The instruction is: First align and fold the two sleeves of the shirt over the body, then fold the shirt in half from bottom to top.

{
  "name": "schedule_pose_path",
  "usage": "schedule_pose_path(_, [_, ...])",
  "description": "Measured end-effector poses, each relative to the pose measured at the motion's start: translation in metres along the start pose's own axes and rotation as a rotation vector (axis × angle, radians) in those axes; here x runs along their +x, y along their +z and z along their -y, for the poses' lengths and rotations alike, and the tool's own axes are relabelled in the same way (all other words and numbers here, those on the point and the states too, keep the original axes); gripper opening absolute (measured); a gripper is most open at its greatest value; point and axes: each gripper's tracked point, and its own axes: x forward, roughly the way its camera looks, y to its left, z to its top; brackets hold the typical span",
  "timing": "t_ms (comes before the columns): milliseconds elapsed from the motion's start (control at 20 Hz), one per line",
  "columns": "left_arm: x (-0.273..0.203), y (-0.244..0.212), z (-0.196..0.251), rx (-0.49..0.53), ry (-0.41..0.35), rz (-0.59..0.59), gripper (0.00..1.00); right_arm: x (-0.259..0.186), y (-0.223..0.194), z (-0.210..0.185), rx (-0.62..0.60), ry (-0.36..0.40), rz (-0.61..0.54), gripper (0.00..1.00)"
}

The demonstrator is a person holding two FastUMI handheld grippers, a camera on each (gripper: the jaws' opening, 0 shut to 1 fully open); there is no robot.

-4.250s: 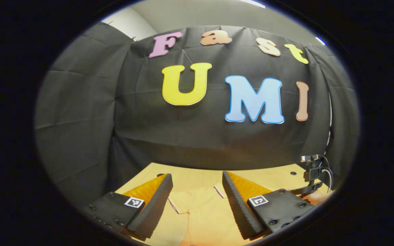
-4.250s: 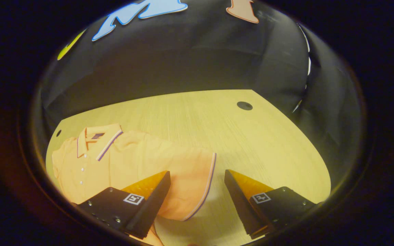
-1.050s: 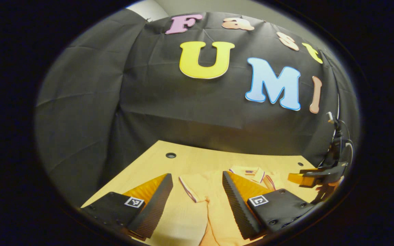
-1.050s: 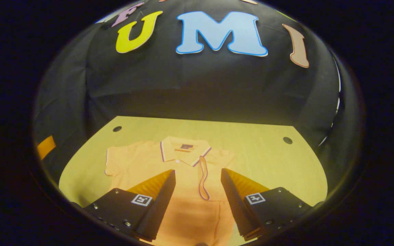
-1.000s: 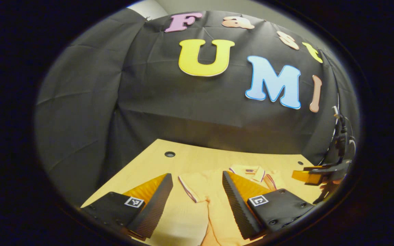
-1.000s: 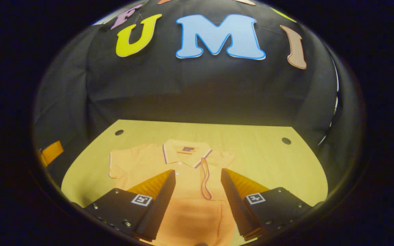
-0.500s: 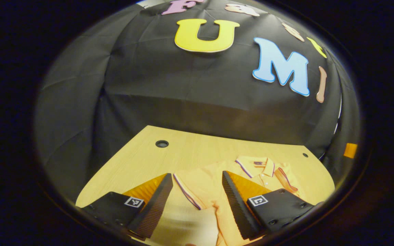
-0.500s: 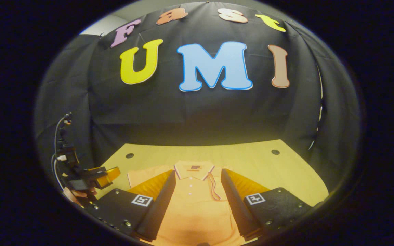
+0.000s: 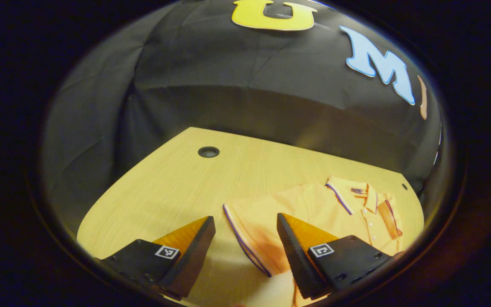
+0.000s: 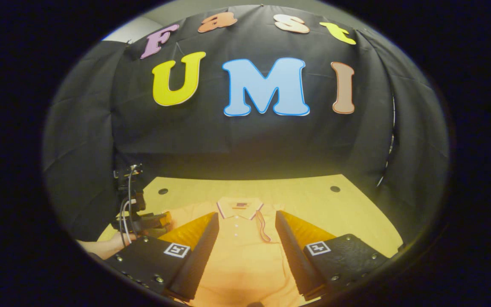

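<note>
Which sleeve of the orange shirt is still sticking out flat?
The left sleeve, between the left gripper's open fingers, lies spread out; the right sleeve is already folded over the chest.

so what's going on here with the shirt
A person holds a gripper in each hand over an orange polo shirt that lies flat on a wooden table. One sleeve is folded over the chest beside the collar. The other sleeve is spread out to the side, and the left gripper hangs open right above its striped cuff. The right gripper is open too, over the shirt's body, gripping nothing. The bottom-to-top fold is not done.
</note>
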Motion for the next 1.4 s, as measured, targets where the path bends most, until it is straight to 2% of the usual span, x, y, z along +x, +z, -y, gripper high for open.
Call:
schedule_pose_path(100, [0.014, -0.005, 0.001, 0.019, 0.011, -0.017, 0.95, -0.002, -0.003, 0.001, 0.014, 0.001, -0.008, 0.84])
schedule_pose_path(400, [0.038, -0.011, 0.006, 0.109, 0.034, -0.041, 0.95, -0.005, -0.02, 0.01, 0.04, 0.015, -0.06, 0.84])
schedule_pose_path(450, [0.039, -0.011, 0.007, 0.117, 0.037, -0.042, 0.95, -0.004, -0.021, 0.013, 0.037, 0.012, -0.064, 0.81])
schedule_pose_path(500, [0.039, -0.01, 0.007, 0.124, 0.046, -0.044, 0.94, -0.004, -0.022, 0.015, 0.037, 0.011, -0.066, 0.84])
schedule_pose_path(550, [0.039, -0.012, 0.007, 0.132, 0.056, -0.048, 0.94, -0.004, -0.022, 0.016, 0.041, 0.011, -0.067, 0.8])
schedule_pose_path(600, [0.039, -0.013, 0.006, 0.144, 0.07, -0.054, 0.95, -0.003, -0.022, 0.016, 0.049, 0.012, -0.066, 0.84])
schedule_pose_path(650, [0.04, -0.014, 0.007, 0.152, 0.072, -0.059, 0.93, -0.003, -0.022, 0.016, 0.059, 0.016, -0.066, 0.83])
schedule_pose_path(800, [0.044, -0.015, 0.016, 0.152, 0.063, -0.05, 0.62, -0.001, -0.023, 0.019, 0.085, 0.02, -0.068, 0.84])
schedule_pose_path(850, [0.044, -0.014, 0.018, 0.151, 0.059, -0.043, 0.46, 0.0, -0.024, 0.021, 0.09, 0.017, -0.067, 0.87])
schedule_pose_path(900, [0.044, -0.014, 0.021, 0.16, 0.052, -0.04, 0.3, 0.0, -0.023, 0.023, 0.096, 0.016, -0.066, 0.84])
schedule_pose_path(1000, [0.046, -0.013, 0.022, 0.193, 0.057, -0.038, 0.14, -0.002, -0.025, 0.028, 0.107, 0.012, -0.067, 0.8])
schedule_pose_path(1100, [0.045, -0.011, 0.026, 0.22, 0.064, -0.042, 0.06, -0.003, -0.028, 0.035, 0.118, 0.005, -0.072, 0.84])
schedule_pose_path(1200, [0.039, -0.004, 0.032, 0.215, 0.062, -0.026, 0.06, -0.004, -0.029, 0.041, 0.127, -0.005, -0.074, 0.84])
schedule_pose_path(1250, [0.035, 0.001, 0.035, 0.21, 0.056, -0.013, 0.07, -0.004, -0.03, 0.045, 0.131, -0.01, -0.072, 0.8])
schedule_pose_path(1300, [0.031, 0.007, 0.038, 0.209, 0.055, 0.001, 0.06, -0.004, -0.028, 0.048, 0.135, -0.014, -0.07, 0.87])
schedule_pose_path(1400, [0.024, 0.015, 0.048, 0.212, 0.043, 0.023, 0.06, -0.003, -0.028, 0.05, 0.142, -0.017, -0.067, 0.87])
